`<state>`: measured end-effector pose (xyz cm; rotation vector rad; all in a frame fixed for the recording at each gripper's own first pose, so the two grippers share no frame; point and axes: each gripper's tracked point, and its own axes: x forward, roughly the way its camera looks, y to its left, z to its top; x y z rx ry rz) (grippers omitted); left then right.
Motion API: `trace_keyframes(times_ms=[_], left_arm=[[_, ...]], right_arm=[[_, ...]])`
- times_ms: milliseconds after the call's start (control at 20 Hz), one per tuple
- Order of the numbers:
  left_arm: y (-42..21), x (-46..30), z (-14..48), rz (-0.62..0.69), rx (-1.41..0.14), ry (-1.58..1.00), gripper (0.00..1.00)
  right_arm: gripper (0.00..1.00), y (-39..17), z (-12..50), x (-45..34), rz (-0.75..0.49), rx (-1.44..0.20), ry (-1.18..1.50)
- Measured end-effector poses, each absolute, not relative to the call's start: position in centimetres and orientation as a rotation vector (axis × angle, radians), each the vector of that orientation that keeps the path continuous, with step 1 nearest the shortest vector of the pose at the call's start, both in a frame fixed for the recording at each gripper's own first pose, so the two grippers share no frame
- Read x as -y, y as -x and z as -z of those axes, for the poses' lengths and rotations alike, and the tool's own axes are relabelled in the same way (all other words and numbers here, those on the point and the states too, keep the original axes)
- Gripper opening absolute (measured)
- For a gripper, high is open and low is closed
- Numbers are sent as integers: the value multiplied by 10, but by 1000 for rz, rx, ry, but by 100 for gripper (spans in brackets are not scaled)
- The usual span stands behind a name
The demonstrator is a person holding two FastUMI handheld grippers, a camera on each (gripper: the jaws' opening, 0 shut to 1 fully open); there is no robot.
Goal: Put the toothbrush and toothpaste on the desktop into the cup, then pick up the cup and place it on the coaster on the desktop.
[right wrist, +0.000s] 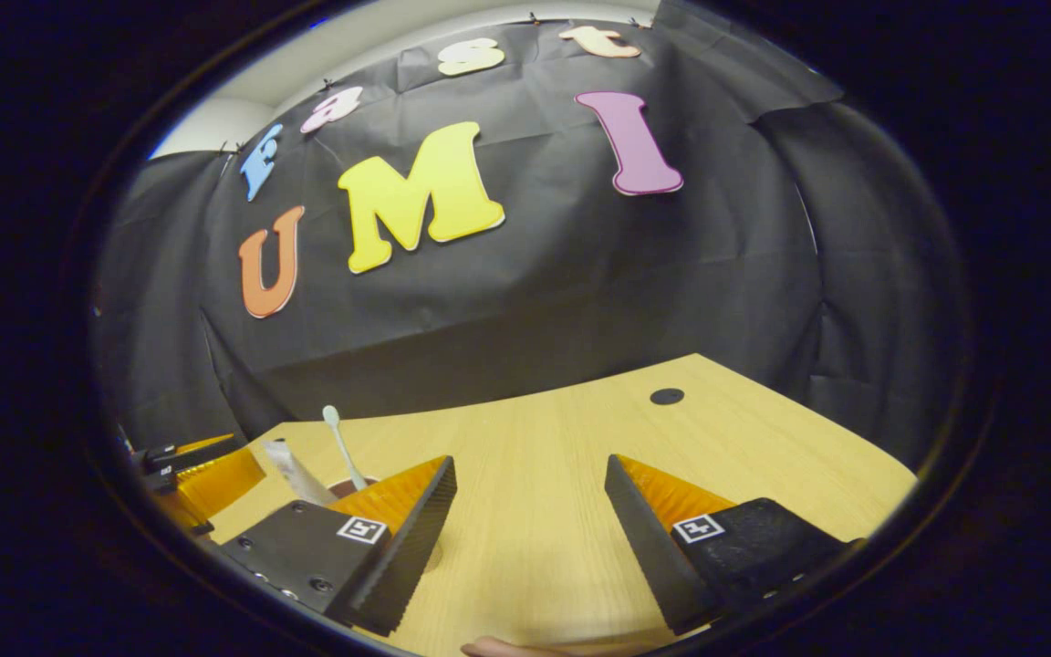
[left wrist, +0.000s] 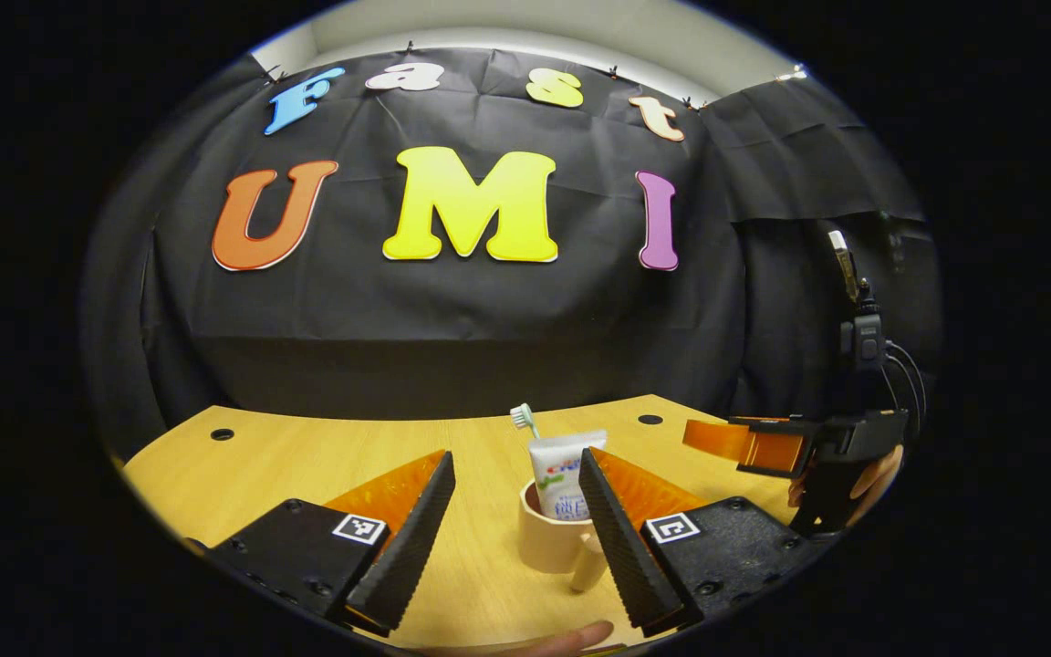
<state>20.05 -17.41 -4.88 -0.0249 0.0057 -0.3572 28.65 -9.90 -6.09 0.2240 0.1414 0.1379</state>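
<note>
A beige cup [left wrist: 551, 540] with a handle stands on the wooden desktop [left wrist: 306, 465]. A white toothpaste tube [left wrist: 564, 470] and a toothbrush [left wrist: 523, 419] stand upright inside it. My left gripper [left wrist: 516, 465] is open, and the cup sits between its fingers, close against the right-hand one. In the right gripper view, the toothbrush [right wrist: 340, 443] and the toothpaste tube [right wrist: 293, 472] rise behind the left-hand finger, which hides most of the cup. My right gripper [right wrist: 530, 467] is open over bare desktop, with nothing between its fingers.
The other gripper [left wrist: 749, 444], held by a hand [left wrist: 881, 474], hovers at the right of the left gripper view. The desktop has small dark holes [left wrist: 650, 420] near its back edge [right wrist: 667, 396]. The black cloth wall stands close behind the desk.
</note>
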Motion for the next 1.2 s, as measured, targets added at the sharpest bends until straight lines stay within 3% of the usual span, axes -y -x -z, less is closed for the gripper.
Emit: trace_keyframes(times_ms=[50,100,800,1200], left_arm=[[-194,164,48,347,0,34,90],[-187,154,47,340,3,41,100],[-120,40,62,178,64,3,98],[-112,2,67,128,82,43,98]], right_arm=[[97,-282,61,98,-138,-154,-221],[97,-278,60,97,-134,-164,-221],[97,-229,71,-3,-202,-296,11],[97,-244,113,-49,-249,-581,-40]])
